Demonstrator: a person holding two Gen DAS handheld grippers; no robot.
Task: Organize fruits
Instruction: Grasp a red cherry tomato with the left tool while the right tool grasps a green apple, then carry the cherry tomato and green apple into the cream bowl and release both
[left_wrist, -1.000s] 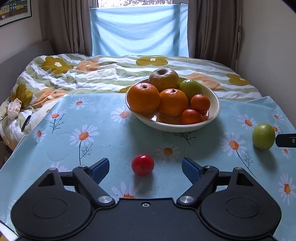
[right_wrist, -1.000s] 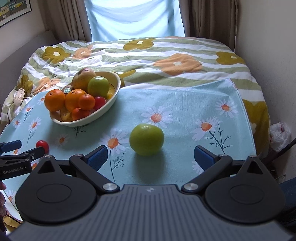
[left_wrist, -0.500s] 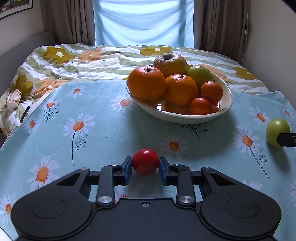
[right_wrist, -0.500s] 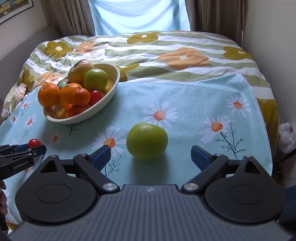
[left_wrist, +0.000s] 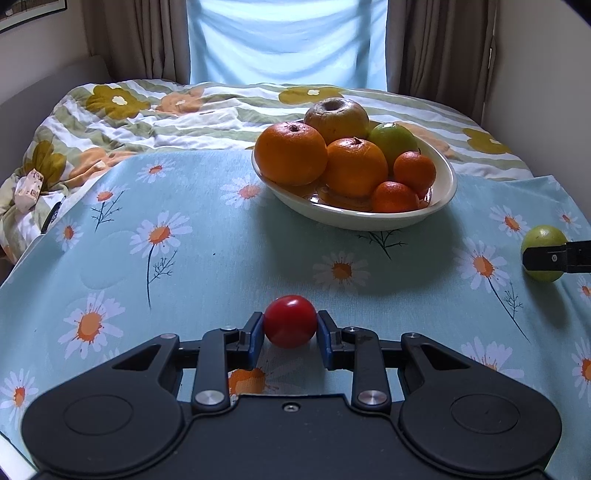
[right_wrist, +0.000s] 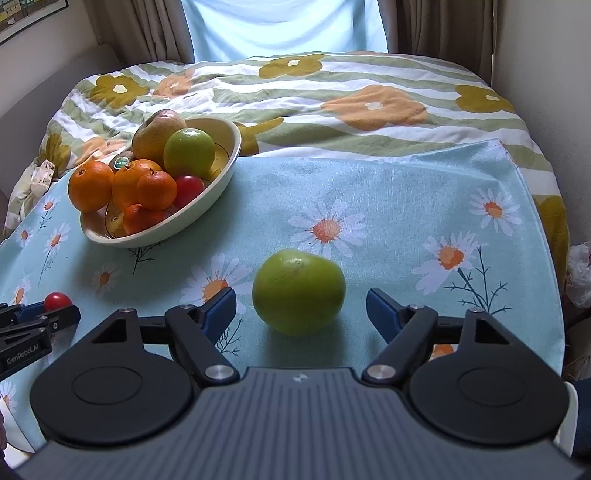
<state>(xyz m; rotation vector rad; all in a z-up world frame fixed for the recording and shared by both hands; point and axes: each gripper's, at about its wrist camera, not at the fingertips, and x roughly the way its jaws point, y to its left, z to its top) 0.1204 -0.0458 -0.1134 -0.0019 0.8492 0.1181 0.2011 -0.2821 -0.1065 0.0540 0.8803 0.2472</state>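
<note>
Writing: "GenRobot.AI" on the left tongs (right_wrist: 35, 317).
Left tongs: clamped on the small red tomato (left_wrist: 290, 320), near the cream oval fruit bowl (left_wrist: 445, 195).
Right tongs (right_wrist: 301, 308): just been closing, not touching the round green fruit (right_wrist: 298, 291) between them, right of the bowl.

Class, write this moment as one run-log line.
left gripper: shut on red tomato | right gripper: closing, pads clear of green apple | bowl: full

Red tomato (left_wrist: 290, 321); green fruit (right_wrist: 298, 291); daisy-print blue cloth (right_wrist: 388, 206).
</note>
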